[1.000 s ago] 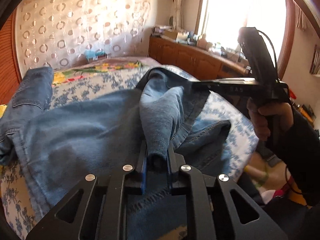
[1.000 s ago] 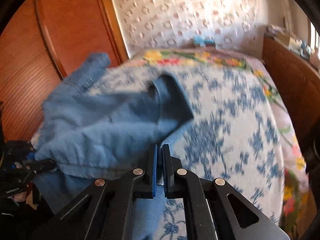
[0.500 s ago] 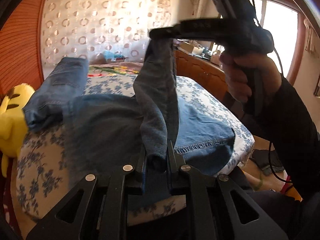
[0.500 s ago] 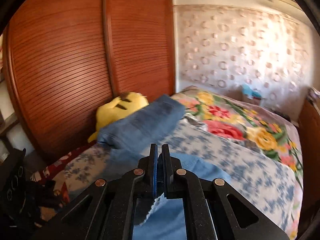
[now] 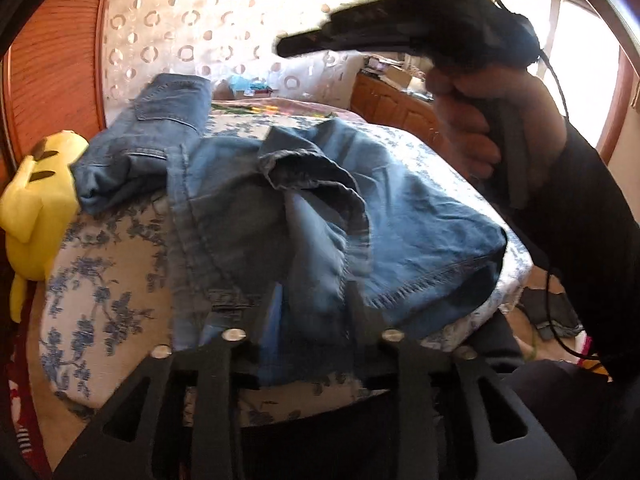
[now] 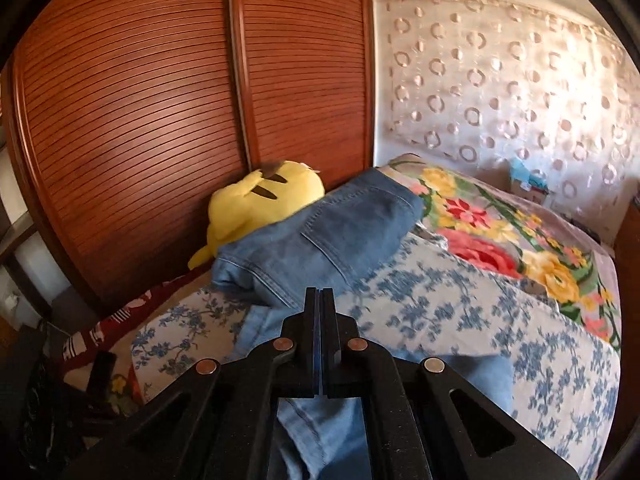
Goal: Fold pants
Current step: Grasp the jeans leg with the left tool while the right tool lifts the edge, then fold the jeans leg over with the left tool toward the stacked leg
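Observation:
Blue denim pants (image 5: 248,216) lie in a heap on the bed, the waist end with a back pocket (image 5: 160,136) at the far left. My left gripper (image 5: 310,312) is open, a loose fold of the leg hem lying between its spread fingers. My right gripper (image 5: 288,46) is held high above the pants in the left wrist view. In the right wrist view the right gripper (image 6: 320,304) has its jaws pressed together with no cloth between them, above the pants (image 6: 320,236).
A yellow plush toy (image 5: 36,200) sits at the bed's left edge, also in the right wrist view (image 6: 260,200). A wooden slatted wardrobe (image 6: 140,120) stands left. A floral blanket (image 6: 500,240) covers the far bed. A wooden cabinet (image 5: 400,108) lines the right wall.
The right gripper let go of the lifted leg, which dropped onto the pants. The left gripper opened and the hem now lies loose between its fingers.

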`<state>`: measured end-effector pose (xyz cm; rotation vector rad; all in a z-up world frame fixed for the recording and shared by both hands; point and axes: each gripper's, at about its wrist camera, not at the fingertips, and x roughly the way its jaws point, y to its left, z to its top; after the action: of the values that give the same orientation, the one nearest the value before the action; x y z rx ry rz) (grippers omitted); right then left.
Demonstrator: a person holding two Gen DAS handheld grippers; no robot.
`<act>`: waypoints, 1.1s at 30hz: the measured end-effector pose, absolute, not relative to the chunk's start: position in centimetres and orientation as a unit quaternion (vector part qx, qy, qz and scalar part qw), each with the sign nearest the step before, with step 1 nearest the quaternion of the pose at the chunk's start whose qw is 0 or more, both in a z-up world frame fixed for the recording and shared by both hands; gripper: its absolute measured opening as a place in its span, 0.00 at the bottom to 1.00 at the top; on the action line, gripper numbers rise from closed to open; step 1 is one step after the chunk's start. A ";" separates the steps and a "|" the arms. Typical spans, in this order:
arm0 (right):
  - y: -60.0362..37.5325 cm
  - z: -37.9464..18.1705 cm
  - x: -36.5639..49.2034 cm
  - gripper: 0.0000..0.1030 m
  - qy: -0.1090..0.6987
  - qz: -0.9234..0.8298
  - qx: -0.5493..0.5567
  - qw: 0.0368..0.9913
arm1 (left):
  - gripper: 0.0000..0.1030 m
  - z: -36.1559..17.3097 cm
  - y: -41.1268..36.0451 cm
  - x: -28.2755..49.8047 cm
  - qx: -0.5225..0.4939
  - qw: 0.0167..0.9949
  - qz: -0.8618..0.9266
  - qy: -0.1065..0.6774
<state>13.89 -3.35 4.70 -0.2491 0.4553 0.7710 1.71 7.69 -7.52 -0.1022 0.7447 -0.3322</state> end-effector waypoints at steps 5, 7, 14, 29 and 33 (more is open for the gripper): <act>-6.0 3.8 12.1 0.00 0.226 0.354 -0.118 0.900 | 0.49 -6.8 8.9 2.2 -0.056 0.923 -0.147 0.350; -7.2 3.4 11.3 0.01 0.230 0.346 -0.116 0.902 | 0.49 -6.5 9.1 2.8 -0.055 0.926 -0.142 0.346; -10.3 1.1 8.9 0.25 0.247 0.319 -0.103 0.909 | 0.49 -6.0 9.1 7.0 -0.048 0.926 -0.144 0.346; -14.6 -1.2 5.3 0.31 0.260 0.292 -0.075 0.917 | 0.05 -5.7 9.2 12.1 0.002 0.927 -0.135 0.349; -15.1 -1.5 5.0 0.31 0.266 0.290 -0.065 0.917 | 0.04 -4.1 12.3 11.9 -0.008 0.941 -0.092 0.326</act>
<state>5.01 -15.07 -1.50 -0.1346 0.5464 0.5965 11.89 12.29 -4.06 -0.0156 0.6660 -0.1871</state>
